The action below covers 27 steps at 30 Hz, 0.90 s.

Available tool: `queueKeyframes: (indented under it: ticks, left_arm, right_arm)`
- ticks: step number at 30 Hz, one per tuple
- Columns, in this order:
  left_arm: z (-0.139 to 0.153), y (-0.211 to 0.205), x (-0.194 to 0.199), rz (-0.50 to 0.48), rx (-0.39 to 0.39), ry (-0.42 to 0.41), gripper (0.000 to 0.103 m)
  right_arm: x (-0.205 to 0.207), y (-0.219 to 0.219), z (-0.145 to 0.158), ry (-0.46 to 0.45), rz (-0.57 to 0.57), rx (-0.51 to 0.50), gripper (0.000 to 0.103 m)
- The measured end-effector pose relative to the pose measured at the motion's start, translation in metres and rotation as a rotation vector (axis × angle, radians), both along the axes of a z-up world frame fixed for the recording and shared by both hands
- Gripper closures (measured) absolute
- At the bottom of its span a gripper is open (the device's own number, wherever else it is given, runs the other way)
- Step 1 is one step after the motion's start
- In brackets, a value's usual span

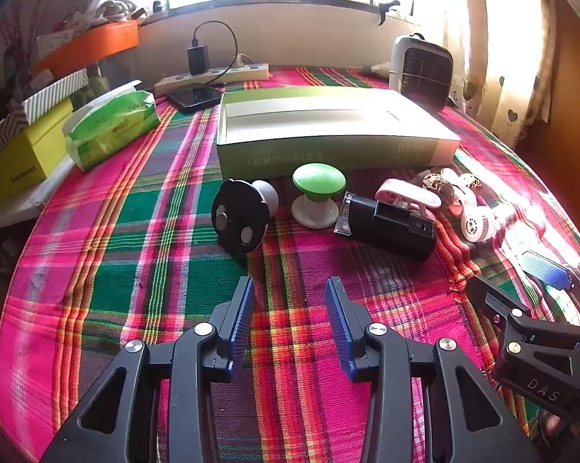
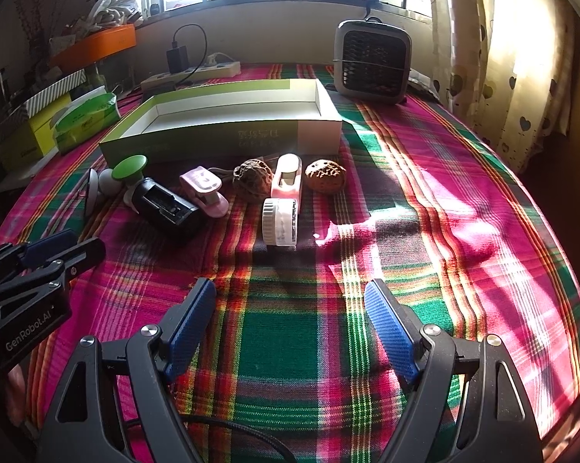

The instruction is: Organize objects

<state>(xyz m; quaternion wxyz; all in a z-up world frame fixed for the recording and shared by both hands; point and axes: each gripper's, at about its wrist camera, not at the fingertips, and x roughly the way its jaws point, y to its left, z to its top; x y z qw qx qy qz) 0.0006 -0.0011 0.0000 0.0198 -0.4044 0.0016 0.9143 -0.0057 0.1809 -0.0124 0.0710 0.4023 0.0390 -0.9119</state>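
An open, empty green box (image 1: pixel 328 131) (image 2: pixel 228 123) lies on the plaid cloth. In front of it sit a black round gadget (image 1: pixel 241 218), a green-topped knob (image 1: pixel 317 193) (image 2: pixel 130 168), a black block (image 1: pixel 390 222) (image 2: pixel 170 206), a pink clip (image 1: pixel 407 195) (image 2: pixel 207 189), two walnuts (image 2: pixel 253 175) (image 2: pixel 324 175), a pink-white case (image 2: pixel 288 175) and a white tape roll (image 1: pixel 477 225) (image 2: pixel 280 222). My left gripper (image 1: pixel 290 289) is open and empty, short of the row. My right gripper (image 2: pixel 290 293) is open and empty, short of the tape roll.
A small grey fan (image 1: pixel 421 69) (image 2: pixel 371 61) stands behind the box at the right. A power strip (image 1: pixel 213 75), a phone (image 1: pixel 193 96), a green tissue pack (image 1: pixel 112 127) and yellow boxes (image 1: pixel 24 154) line the left back edge. A curtain (image 2: pixel 502 58) hangs on the right.
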Motion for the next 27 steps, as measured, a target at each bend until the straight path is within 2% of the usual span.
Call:
queueKeyframes:
  ticks: [13,19,27]
  left_arm:
    - [-0.002,0.003,0.002,0.015,-0.007,0.009,0.066]
    - [-0.002,0.001,0.004,-0.03,-0.012,0.004,0.066]
    - [0.0,-0.015,0.005,-0.076,0.053,-0.017,0.067]
  right_arm:
    - [-0.001,-0.002,-0.001,0.002,0.01,0.001,0.023]
    - [-0.002,0.001,0.0,-0.007,0.044,-0.004,0.023]
    - [-0.008,0.006,-0.001,-0.014,0.098,-0.015,0.023]
